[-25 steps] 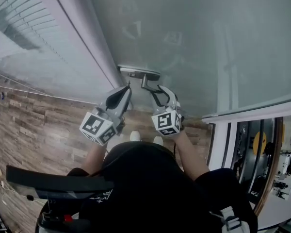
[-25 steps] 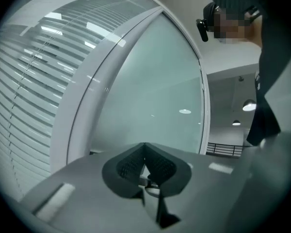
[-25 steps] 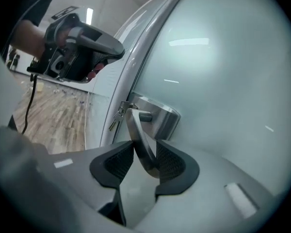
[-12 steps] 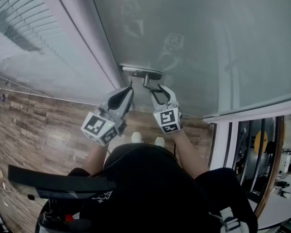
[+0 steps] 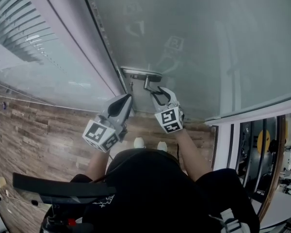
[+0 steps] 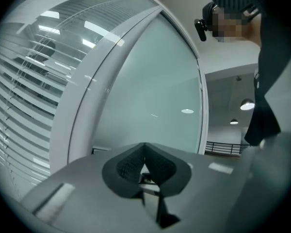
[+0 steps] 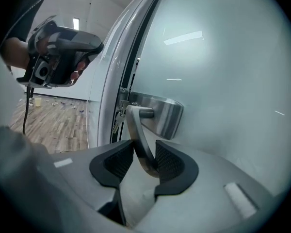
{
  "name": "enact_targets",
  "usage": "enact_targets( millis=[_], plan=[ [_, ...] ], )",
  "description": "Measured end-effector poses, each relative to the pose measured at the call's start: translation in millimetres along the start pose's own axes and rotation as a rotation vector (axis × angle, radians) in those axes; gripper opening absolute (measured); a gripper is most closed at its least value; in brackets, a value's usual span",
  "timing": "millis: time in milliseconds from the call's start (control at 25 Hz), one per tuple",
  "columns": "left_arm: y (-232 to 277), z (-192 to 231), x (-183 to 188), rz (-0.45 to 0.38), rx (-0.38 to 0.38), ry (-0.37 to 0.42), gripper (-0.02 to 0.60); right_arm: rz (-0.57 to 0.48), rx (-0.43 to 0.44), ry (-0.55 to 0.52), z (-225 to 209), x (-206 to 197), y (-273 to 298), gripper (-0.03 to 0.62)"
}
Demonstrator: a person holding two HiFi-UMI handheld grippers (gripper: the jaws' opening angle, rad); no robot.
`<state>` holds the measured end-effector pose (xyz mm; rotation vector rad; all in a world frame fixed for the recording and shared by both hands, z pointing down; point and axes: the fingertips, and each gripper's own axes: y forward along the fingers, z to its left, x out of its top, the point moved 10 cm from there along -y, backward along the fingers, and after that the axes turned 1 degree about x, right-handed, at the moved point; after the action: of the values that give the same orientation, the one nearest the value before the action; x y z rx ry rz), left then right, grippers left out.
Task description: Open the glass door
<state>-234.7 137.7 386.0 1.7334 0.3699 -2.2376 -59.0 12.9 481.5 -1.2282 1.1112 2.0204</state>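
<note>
Room: wood floor (image 5: 34, 130) lies below you, blinds (image 5: 19, 28) and a white frame (image 5: 72, 38) stand at the left, and the frosted door (image 5: 208, 42) fills the far side.
Door: it stands upright just in front of you. From the narrow dark line at its left edge I cannot tell if it is unlatched.
Handle: a metal lever handle (image 7: 138, 135) comes out of a plate (image 7: 160, 113) at the left edge of the door. Keys (image 7: 120, 115) hang just left of it.
Risk, slip: your grip is loose. If you push the handle down or pull now, it can slide out between the jaws and the door will probably not move.
Risk, pads: the handle is smooth and curved. A grip near its tip may roll off when you turn the wrist.
Risk, keys: they are near the left jaw. If you drift left, you may knock them or catch them.
Risk, glass: if you push toward the far side and do not pull, the jaw tips can hit the glass.
Right gripper (image 7: 140, 152): the jaws stand wide apart around the handle. The handle leans on the right pad (image 7: 169, 161), with a clear gap to the left pad (image 7: 117, 163). It is not clamped.
Left gripper (image 6: 144, 154): the jaws are pressed together at the tips, with nothing between them. It hangs left of the handle, near the frame, and touches nothing that I can see.
</note>
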Motion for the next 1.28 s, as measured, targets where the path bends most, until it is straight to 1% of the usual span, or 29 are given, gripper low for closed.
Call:
enact_targets(
  millis=[160, 480, 600, 760, 880, 1000, 1120, 1200, 1280],
  plan=[
    [5, 2, -2, 0.000, -0.016, -0.002, 0.000, 0.010, -0.007, -0.003, -6, -2, 6, 0.135],
    [14, 11, 6, 0.001, -0.051, 0.003, 0.000, 0.048, -0.029, -0.008, -20, 8, 21, 0.135],
    [17, 14, 9, 0.000, -0.066, 0.004, 0.000, 0.064, -0.068, -0.084, -28, 17, 22, 0.141],
    [20, 15, 8, 0.005, -0.086, -0.003, 0.000, 0.109, -0.066, -0.142, -37, 25, 26, 0.137],
    [23, 16, 8, 0.007, -0.105, -0.006, 0.000, 0.145, -0.084, -0.219, -43, 30, 28, 0.138],
    [26, 19, 7, 0.007, -0.118, -0.011, 0.000, 0.185, -0.083, -0.295, -48, 37, 33, 0.137],
    [28, 22, 7, 0.005, -0.138, 0.000, 0.000, 0.214, -0.084, -0.388, -53, 44, 39, 0.137],
    [29, 20, 6, 0.005, -0.147, -0.001, 0.000, 0.231, -0.089, -0.418, -57, 44, 40, 0.137],
    [28, 18, 2, 0.007, -0.148, -0.012, 0.000, 0.241, -0.102, -0.426, -61, 42, 41, 0.135]
  ],
)
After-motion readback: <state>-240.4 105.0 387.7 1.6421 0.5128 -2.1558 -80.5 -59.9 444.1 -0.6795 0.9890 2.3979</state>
